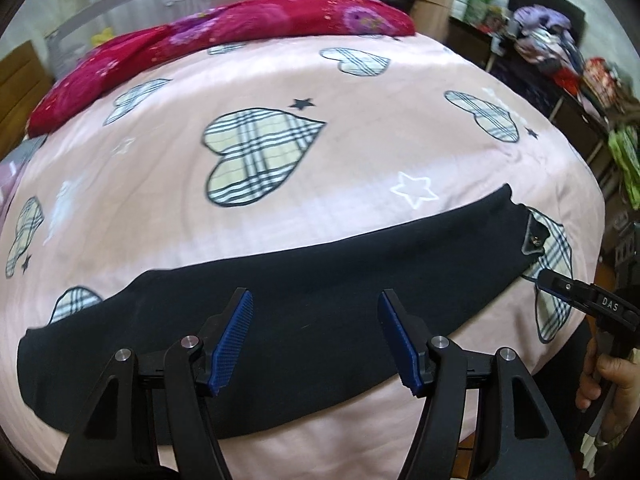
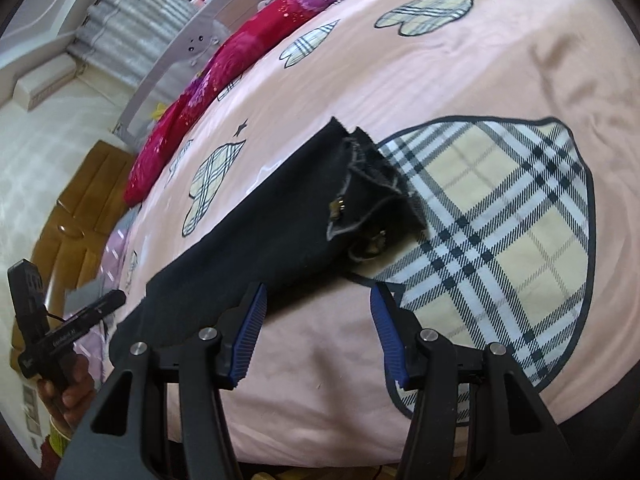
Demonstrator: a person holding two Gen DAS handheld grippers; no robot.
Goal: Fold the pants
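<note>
Dark navy pants (image 1: 304,304) lie flat in a long strip across the near part of a pink bed cover (image 1: 360,144), leg end at the left, waist end with a metal button (image 1: 534,240) at the right. My left gripper (image 1: 316,336) is open and empty, hovering over the middle of the pants. In the right wrist view the waist end (image 2: 360,192) is rumpled, with its fly flap turned over. My right gripper (image 2: 318,332) is open and empty, just short of the waist, above the cover. It also shows at the right edge of the left wrist view (image 1: 560,280).
A red floral quilt (image 1: 224,40) lies rolled along the bed's far side. A dark cabinet piled with clothes (image 1: 552,52) stands at the right. A white headboard (image 2: 188,40) and brown wooden furniture (image 2: 72,208) are to the left. The bed's near edge runs just below both grippers.
</note>
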